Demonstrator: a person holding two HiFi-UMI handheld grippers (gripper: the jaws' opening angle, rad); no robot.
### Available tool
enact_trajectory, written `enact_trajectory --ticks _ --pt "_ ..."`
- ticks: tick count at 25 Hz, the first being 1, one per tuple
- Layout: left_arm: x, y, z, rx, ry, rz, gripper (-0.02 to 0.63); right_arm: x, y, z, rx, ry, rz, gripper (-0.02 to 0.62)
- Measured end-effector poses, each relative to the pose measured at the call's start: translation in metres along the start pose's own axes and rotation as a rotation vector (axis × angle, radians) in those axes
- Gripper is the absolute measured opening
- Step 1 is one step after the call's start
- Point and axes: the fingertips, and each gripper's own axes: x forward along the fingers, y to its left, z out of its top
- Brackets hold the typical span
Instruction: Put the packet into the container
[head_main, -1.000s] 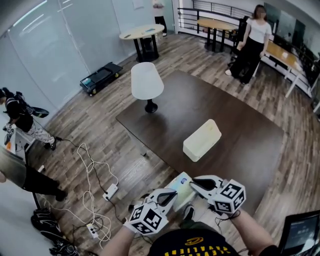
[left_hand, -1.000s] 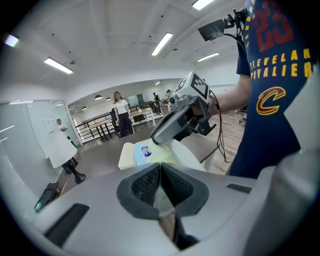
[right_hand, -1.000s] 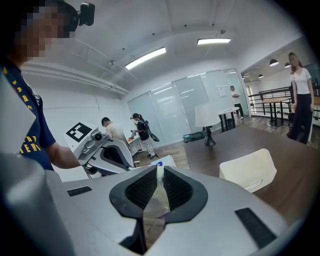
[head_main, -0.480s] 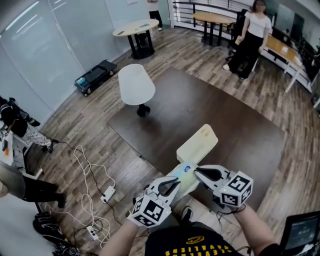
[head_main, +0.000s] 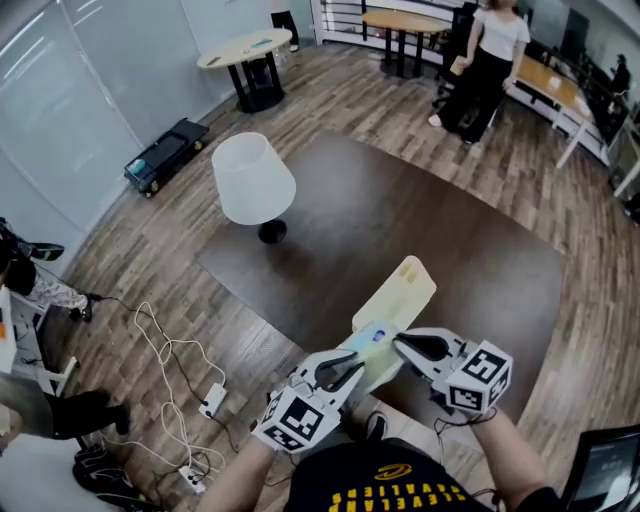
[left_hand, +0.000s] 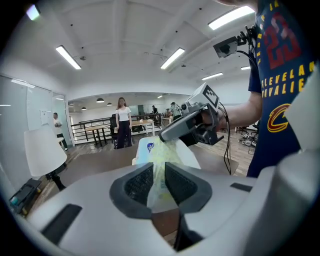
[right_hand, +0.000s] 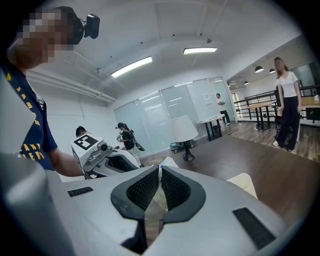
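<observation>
Dark wooden table (head_main: 470, 240) is carrying a pale container (head_main: 398, 295), with a white lamp (head_main: 255, 180) well apart. Packet (head_main: 372, 345) is hanging in the air just short of the container. Left gripper (head_main: 343, 372) jaws are opening around it; right gripper (head_main: 405, 347) jaws are closing, pinching its edge. Looking like a handover; next, right is needing to carry it over the container's mouth
</observation>
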Motion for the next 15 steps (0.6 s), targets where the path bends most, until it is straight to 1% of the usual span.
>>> enact_trajectory --ticks 3,5,7,8,9,10,11,13,14,15 --pt "-0.003 0.026 0.006 -0.020 -0.043 0.011 0.075 0.007 -0.014 0.012 0.001 -0.015 -0.034 0.025" --pt "-0.006 0.042 0.005 -0.049 -0.065 0.012 0.086 0.010 -0.025 0.019 -0.001 -0.026 -0.070 0.023" --pt "-0.010 0.061 0.001 -0.116 -0.092 0.019 0.092 0.009 -0.037 0.025 0.006 -0.037 -0.113 0.021" --pt "-0.012 0.072 -0.004 -0.173 -0.108 0.025 0.092 0.008 -0.043 0.028 0.012 -0.042 -0.134 0.020" --pt "-0.013 0.084 -0.009 -0.255 -0.123 0.026 0.092 0.008 -0.048 0.031 0.017 -0.047 -0.153 0.020" --pt "-0.012 0.096 -0.016 -0.362 -0.138 0.015 0.092 0.007 -0.052 0.034 0.021 -0.051 -0.168 0.020" --pt "-0.009 0.105 -0.022 -0.488 -0.153 -0.009 0.092 0.006 -0.056 0.037 0.022 -0.056 -0.181 0.020" --pt "0.004 0.114 -0.032 -0.737 -0.183 -0.088 0.092 0.003 -0.063 0.042 0.019 -0.062 -0.200 0.020" --pt "0.012 0.113 -0.033 -0.826 -0.194 -0.127 0.106 0.002 -0.066 0.045 0.018 -0.066 -0.207 0.020" --pt "0.019 0.111 -0.032 -0.884 -0.199 -0.158 0.124 0.001 -0.069 0.047 0.018 -0.069 -0.211 0.020"
